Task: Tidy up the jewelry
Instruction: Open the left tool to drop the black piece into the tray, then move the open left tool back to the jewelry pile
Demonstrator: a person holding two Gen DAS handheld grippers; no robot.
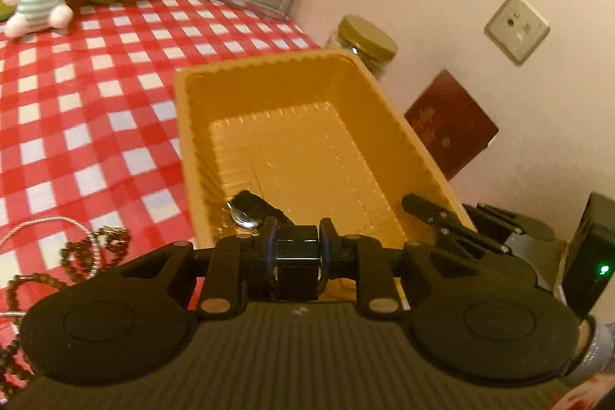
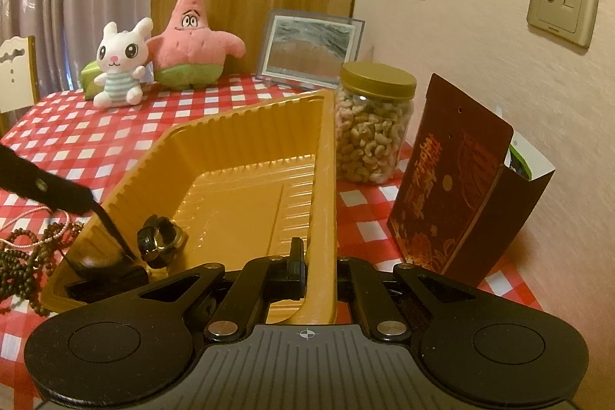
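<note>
While a black watch (image 1: 298, 258) is clamped by its strap between the fingers of the left gripper (image 1: 298, 248), its dial (image 2: 159, 239) is seen lying inside the near corner of the gold tray (image 2: 246, 125). The step in hand is judged to be the placing of the watch in the tray. The next move is expected to call for the left jaws to be parted so that the strap drops clear, without the watch being dragged back over the rim.

The right gripper (image 2: 321, 271) is closed on the tray's near wall, so the tray is taken to be steadied by it.

Beaded bracelets (image 2: 27, 256) and a thin silver chain (image 1: 57, 221) are noted on the checked cloth (image 1: 96, 83) just beside the tray, left unsorted.

The pinch on the strap is shown only in the left wrist view. The grip on the tray wall, and the jar of nuts (image 2: 374, 125) and dark red box (image 2: 453, 187) beyond it, are shown plainly only in the right wrist view.
</note>
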